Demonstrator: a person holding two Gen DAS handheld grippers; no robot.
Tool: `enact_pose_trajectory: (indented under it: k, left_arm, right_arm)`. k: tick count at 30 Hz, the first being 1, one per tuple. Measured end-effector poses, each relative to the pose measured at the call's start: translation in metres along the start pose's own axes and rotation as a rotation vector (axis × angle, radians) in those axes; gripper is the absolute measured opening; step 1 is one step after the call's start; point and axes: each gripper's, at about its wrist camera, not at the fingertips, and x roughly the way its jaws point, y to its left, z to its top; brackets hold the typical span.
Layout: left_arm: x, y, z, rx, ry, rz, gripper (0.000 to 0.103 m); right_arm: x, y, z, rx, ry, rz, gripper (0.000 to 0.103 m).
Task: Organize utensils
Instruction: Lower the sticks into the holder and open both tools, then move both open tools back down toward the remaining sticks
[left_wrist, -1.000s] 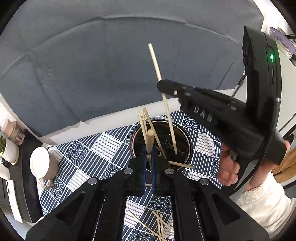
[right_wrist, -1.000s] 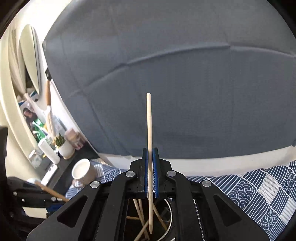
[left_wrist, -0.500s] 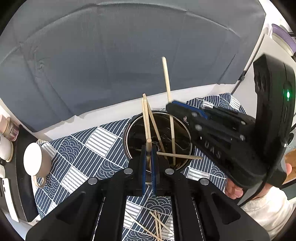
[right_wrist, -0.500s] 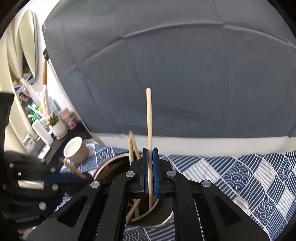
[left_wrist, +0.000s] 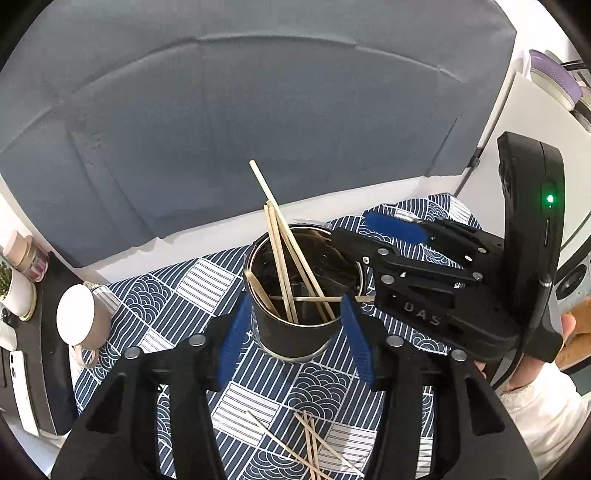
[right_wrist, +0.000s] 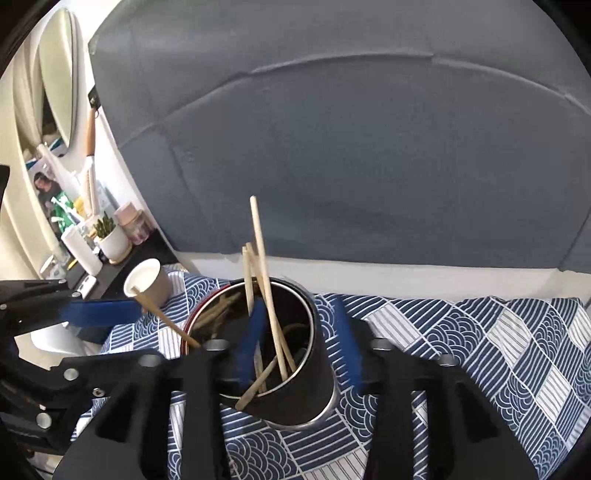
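Observation:
A black metal holder (left_wrist: 295, 332) stands on the blue patterned cloth (left_wrist: 177, 295) and holds several wooden chopsticks (left_wrist: 284, 258). My left gripper (left_wrist: 293, 338) is open just above the holder's near rim, its blue pads either side of it. My right gripper (right_wrist: 299, 343) is open and empty above the same holder (right_wrist: 306, 391), with the chopsticks (right_wrist: 267, 288) leaning between its pads. The right gripper also shows in the left wrist view (left_wrist: 391, 229) at the holder's right. More loose chopsticks (left_wrist: 314, 446) lie on the cloth near me.
A beige mug (left_wrist: 79, 317) stands on the cloth at the left, by a black tray (left_wrist: 44, 369) with jars and a small plant pot (right_wrist: 112, 240). A grey backdrop (left_wrist: 258, 110) rises behind the table. A white appliance (left_wrist: 535, 110) stands at the right.
Both grippers have opened and let their chopsticks drop into the holder. Both have come down closer to the holder's rim.

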Motion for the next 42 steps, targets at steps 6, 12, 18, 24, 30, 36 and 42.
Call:
enact_pose_trajectory:
  k: [6,12,18,24,30,36,42]
  left_arm:
    - [-0.017,0.0,-0.008,-0.009,-0.016,0.023,0.068]
    - [-0.029,0.0,-0.02,-0.024,-0.015,0.068,0.081]
    - [-0.034,0.005,-0.039,-0.053,-0.003,0.089,0.092]
    - [-0.03,0.016,-0.067,-0.117,0.045,0.076,0.095]
    - [-0.026,0.03,-0.098,-0.164,0.096,0.096,0.095]
    - [-0.017,0.042,-0.13,-0.226,0.149,0.102,0.095]
    - [-0.004,0.05,-0.157,-0.264,0.205,0.116,0.095]
  right_arm:
    - [-0.021,-0.004,-0.003,-0.007,-0.024,-0.043,0.073]
    - [-0.036,-0.007,-0.013,0.006,-0.026,-0.064,0.086]
    - [-0.044,-0.008,-0.027,0.023,0.0,-0.062,0.09]
    - [-0.046,-0.007,-0.047,0.028,0.051,-0.027,0.092]
    - [-0.043,-0.007,-0.073,0.069,0.143,-0.012,0.094]
    - [-0.036,-0.005,-0.107,0.089,0.241,-0.026,0.094]
    - [-0.03,0.006,-0.142,0.046,0.32,-0.036,0.094]
